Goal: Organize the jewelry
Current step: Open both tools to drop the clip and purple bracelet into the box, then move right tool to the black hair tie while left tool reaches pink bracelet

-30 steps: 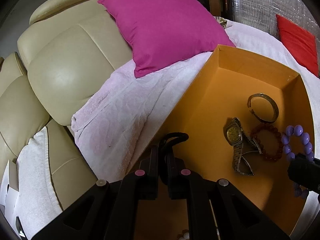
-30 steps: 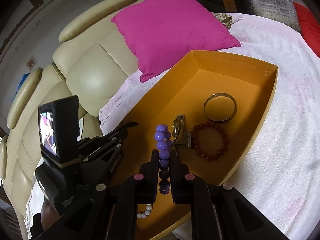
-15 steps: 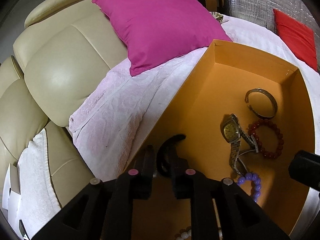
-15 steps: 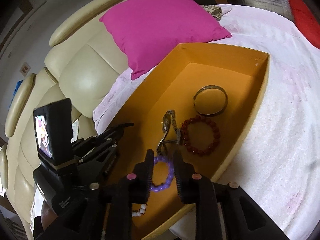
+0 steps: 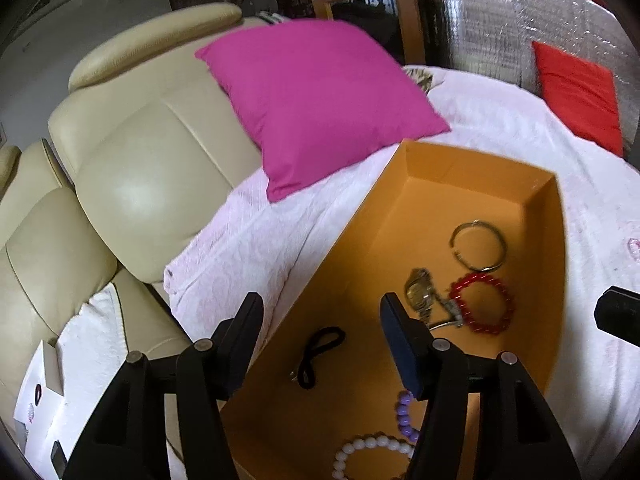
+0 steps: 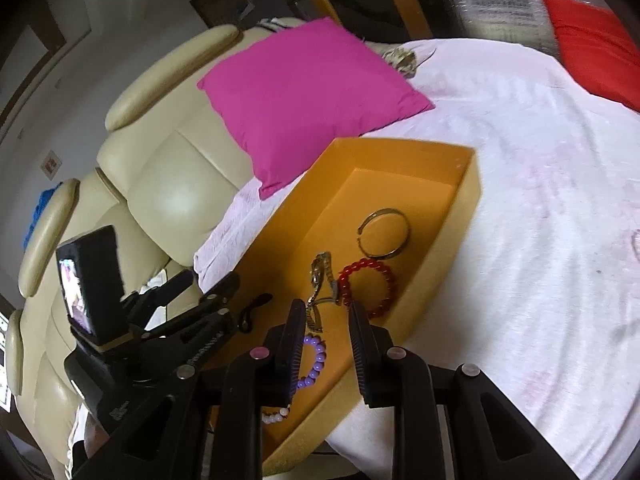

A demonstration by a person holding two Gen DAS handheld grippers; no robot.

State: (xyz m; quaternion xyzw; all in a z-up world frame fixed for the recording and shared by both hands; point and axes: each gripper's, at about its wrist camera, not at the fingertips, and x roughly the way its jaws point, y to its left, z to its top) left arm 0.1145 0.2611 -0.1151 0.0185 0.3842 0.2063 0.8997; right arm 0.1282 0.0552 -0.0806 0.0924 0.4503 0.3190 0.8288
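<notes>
Both drops done: my left gripper has just been opening, black loop lying free between its jaws; right gripper parting too, purple bracelet in the orange box below them. Next, probably that pinkish piece far right.

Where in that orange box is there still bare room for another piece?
The far end of the box, beyond the bangle, is bare. So is the strip along the left wall, above the black band. The right side is crowded: watch and red bracelet touch, with purple beads and white beads near the front.
</notes>
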